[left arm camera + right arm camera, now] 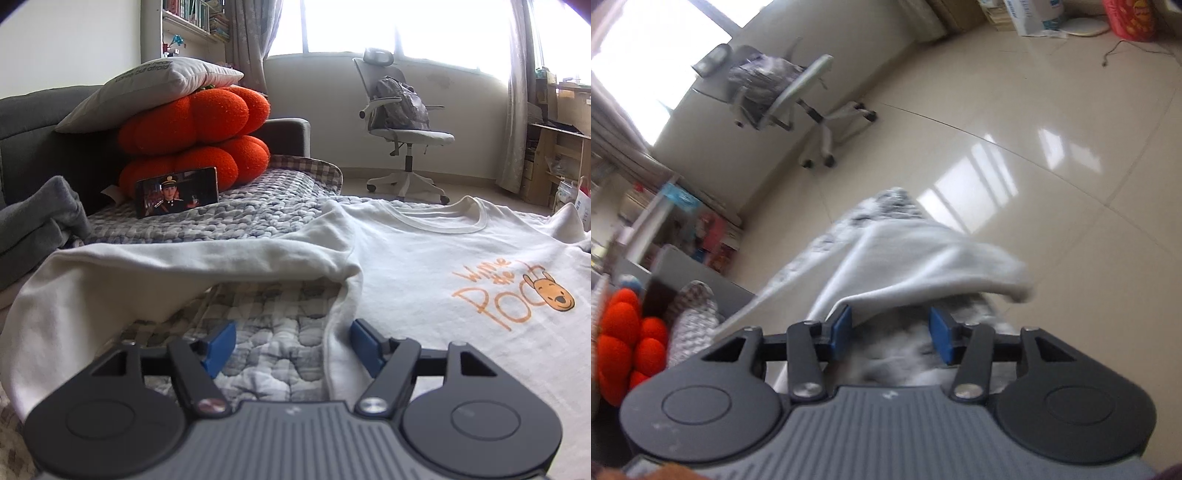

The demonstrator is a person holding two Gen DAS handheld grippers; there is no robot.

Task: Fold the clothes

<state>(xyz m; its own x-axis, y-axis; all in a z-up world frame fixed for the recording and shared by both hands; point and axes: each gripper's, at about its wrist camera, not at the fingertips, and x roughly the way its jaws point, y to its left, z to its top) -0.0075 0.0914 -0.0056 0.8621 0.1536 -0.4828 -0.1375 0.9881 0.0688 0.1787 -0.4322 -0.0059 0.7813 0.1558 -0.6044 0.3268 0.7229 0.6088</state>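
A cream sweatshirt [424,258] with an orange bear print lies front up on the checked quilt [266,332]. Its left sleeve [166,266] stretches out across the quilt. My left gripper [293,345] is open low over the quilt, and the shirt's side hem runs between its blue pads [221,343], close to the right one. In the tilted, blurred right wrist view, the other sleeve [923,266] lies over the bed's edge. My right gripper [892,332] is open just short of it; the cloth's edge rests by the left pad [842,332], unpinched.
Two orange pumpkin cushions [195,140] under a grey pillow [155,88] sit at the sofa end, with a phone [176,197] propped against them. A folded grey blanket [33,225] lies at left. An office chair [402,122] with a backpack stands on the tiled floor [1034,166].
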